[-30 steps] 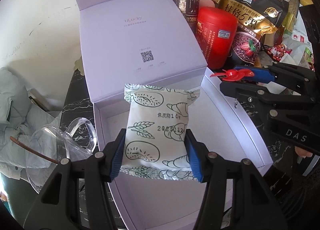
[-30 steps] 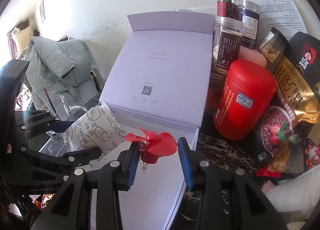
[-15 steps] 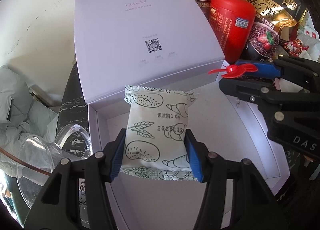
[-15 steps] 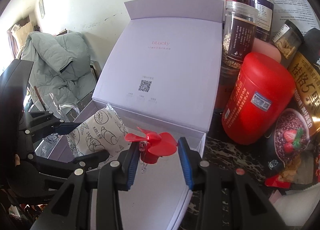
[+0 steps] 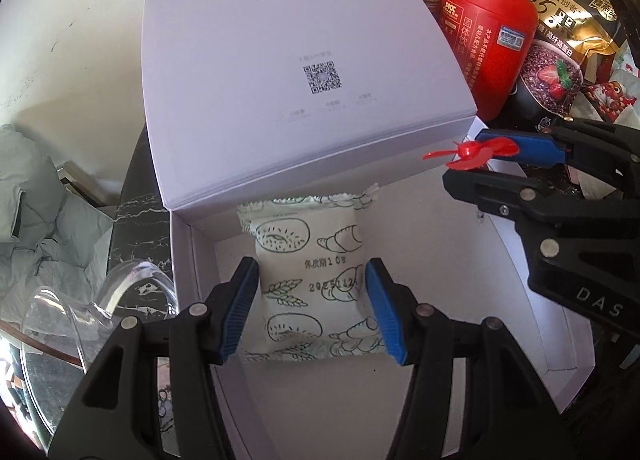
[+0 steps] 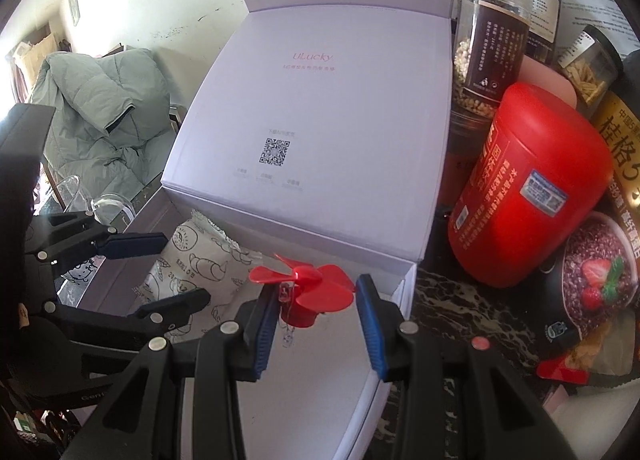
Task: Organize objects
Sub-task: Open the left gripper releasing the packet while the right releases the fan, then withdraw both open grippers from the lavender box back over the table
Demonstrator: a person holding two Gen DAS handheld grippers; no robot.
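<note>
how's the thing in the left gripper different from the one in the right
The snack packet in the left gripper is flat, soft, white with printed drawings; the red fan in the right gripper is small, rigid, with blades. The packet fills its jaws; the fan sits between pads set wider than its body. Both are held over the open white box.

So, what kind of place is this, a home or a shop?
Probably a home, on a crowded dark marble-patterned tabletop. Food jars and an oat bag are crowded together, a grey padded jacket lies over furniture, and a glass jug stands beside the open box.
</note>
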